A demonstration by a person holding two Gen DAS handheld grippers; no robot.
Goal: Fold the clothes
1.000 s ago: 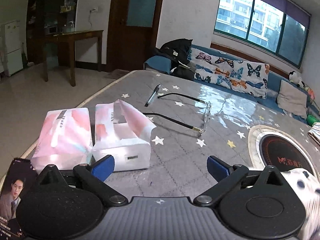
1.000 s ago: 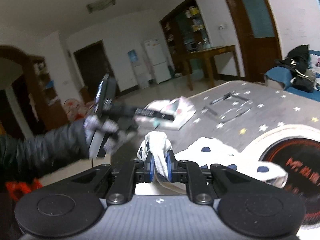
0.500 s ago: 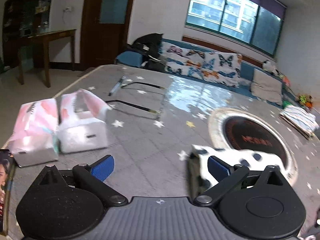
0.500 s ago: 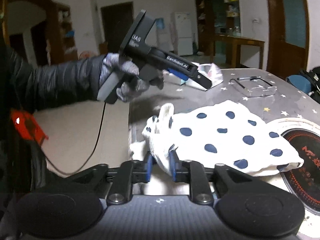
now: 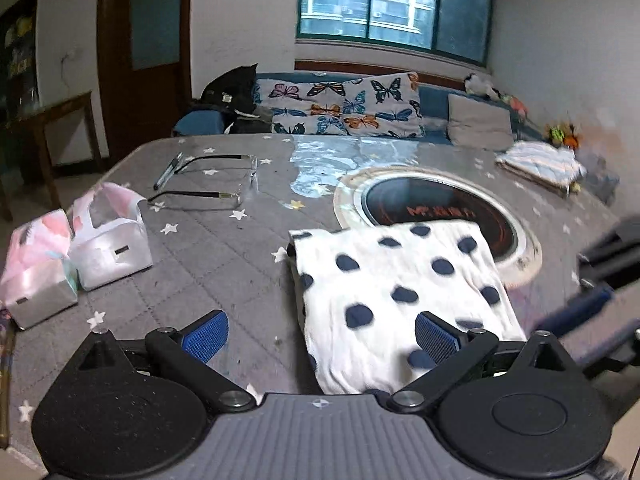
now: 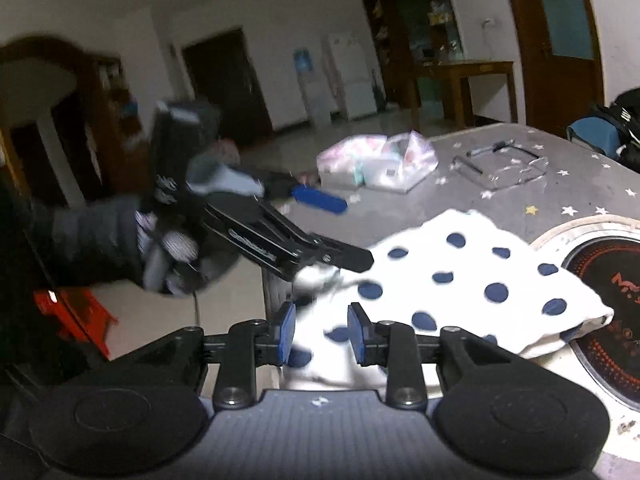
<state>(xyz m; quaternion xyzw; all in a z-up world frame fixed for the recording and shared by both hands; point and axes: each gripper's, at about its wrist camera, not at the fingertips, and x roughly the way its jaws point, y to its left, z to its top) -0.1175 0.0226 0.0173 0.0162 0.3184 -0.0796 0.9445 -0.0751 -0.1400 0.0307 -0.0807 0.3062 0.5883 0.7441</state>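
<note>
A white cloth with dark blue dots (image 5: 400, 280) lies folded flat on the grey starred table (image 5: 224, 264), its far edge over the round cooktop (image 5: 436, 204). My left gripper (image 5: 320, 336) stands wide open just above the cloth's near left corner, its right pad over the fabric. In the right wrist view the same cloth (image 6: 472, 276) runs back between the pads of my right gripper (image 6: 321, 334), whose jaws are opening; the near corner lies loose between them. The left gripper (image 6: 340, 228), held by a gloved hand, hovers at that cloth's left edge.
Two tissue packs (image 5: 76, 256) sit at the table's left edge, with glasses (image 5: 208, 184) and a pen (image 5: 168, 172) behind them. A folded striped cloth (image 5: 540, 162) lies at the far right. A sofa with butterfly cushions (image 5: 344, 108) stands beyond the table.
My left gripper swung right, from facing the tissue packs to over the dotted cloth. The right gripper's pinch on the bunched corner widened, and the cloth now lies spread on the table.
</note>
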